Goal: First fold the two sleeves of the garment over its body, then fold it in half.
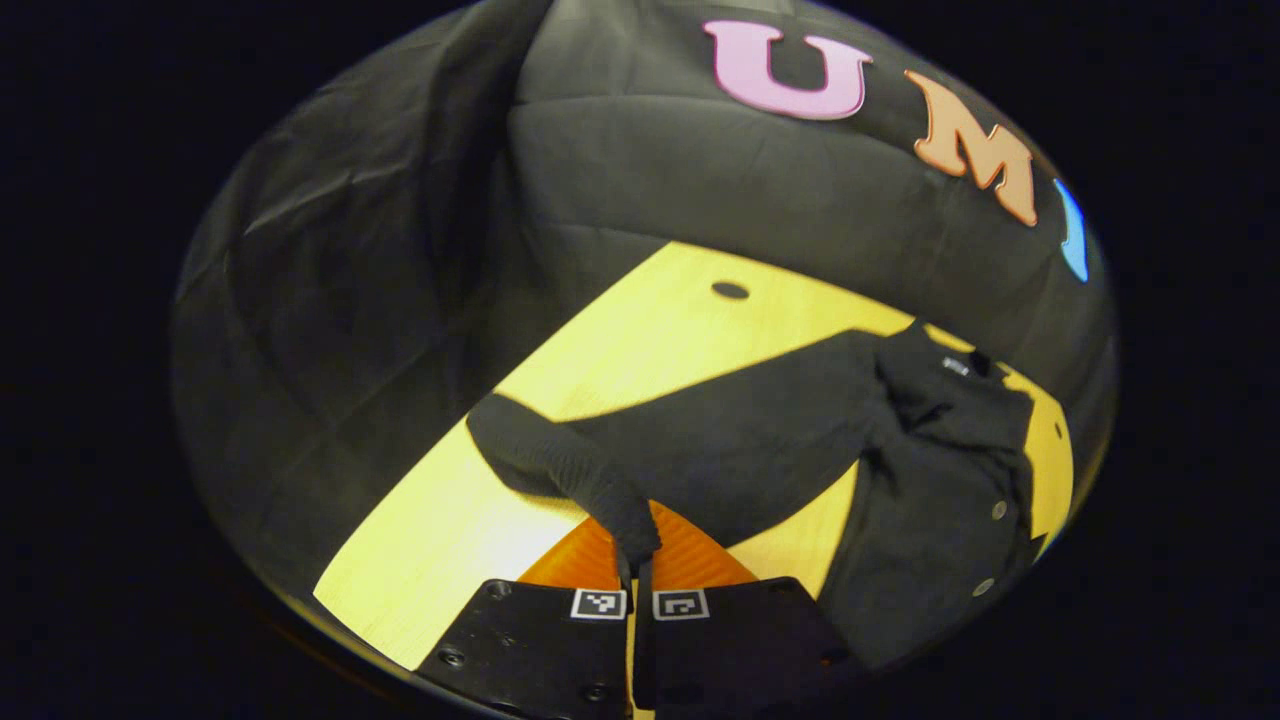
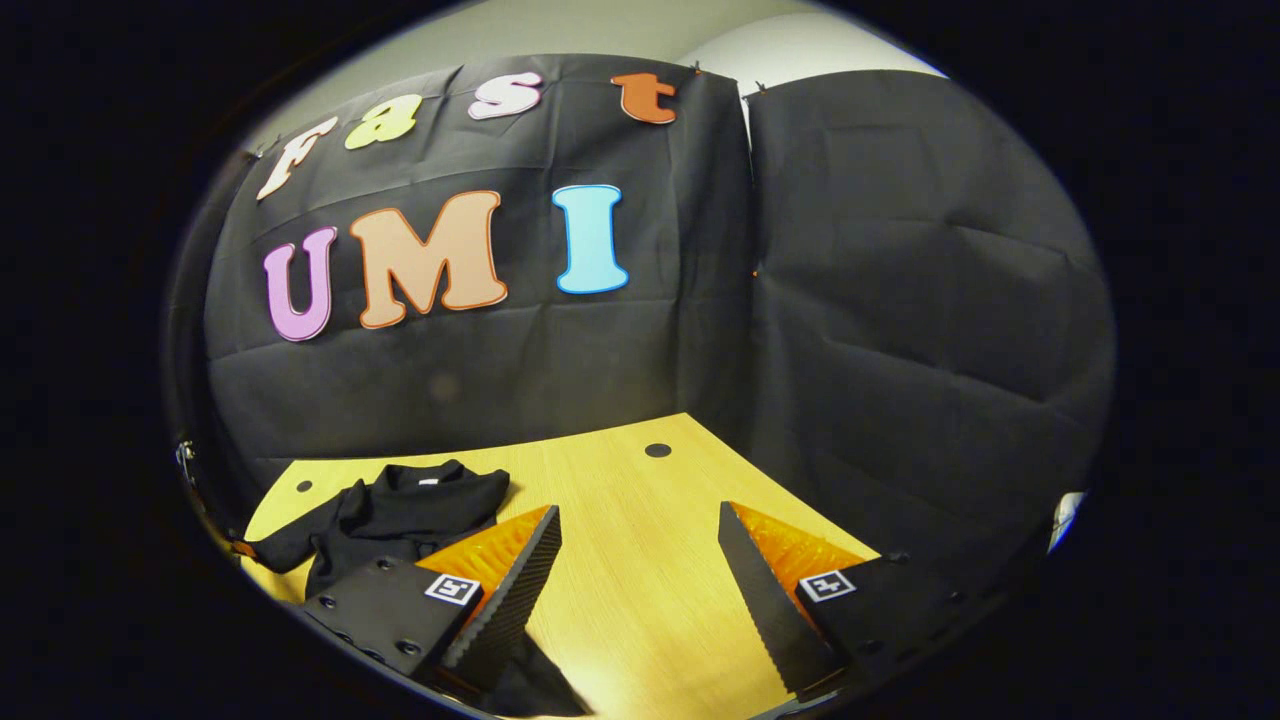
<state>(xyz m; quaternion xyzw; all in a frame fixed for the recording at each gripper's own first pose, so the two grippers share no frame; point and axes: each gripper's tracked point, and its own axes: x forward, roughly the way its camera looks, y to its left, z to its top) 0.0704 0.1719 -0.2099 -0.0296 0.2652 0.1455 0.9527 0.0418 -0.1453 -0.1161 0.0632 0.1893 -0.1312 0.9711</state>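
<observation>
A black buttoned garment (image 1: 940,500) lies on the yellow wooden table (image 1: 660,320), collar toward the far wall. Its long sleeve (image 1: 700,440) runs out sideways from the body to my left gripper (image 1: 638,565). That gripper is shut on the sleeve's cuff end, which stands pinched between both fingers. In the right gripper view the garment (image 2: 410,515) lies at the left, crumpled near the collar. My right gripper (image 2: 640,585) hovers open over bare table (image 2: 640,620), to the right of the garment, with nothing between its fingers.
Black cloth walls close the table at the back and on both sides. Small round holes (image 1: 730,290) (image 2: 657,450) mark the tabletop near the far edge. Bare wood stretches to the right of the garment in the right gripper view.
</observation>
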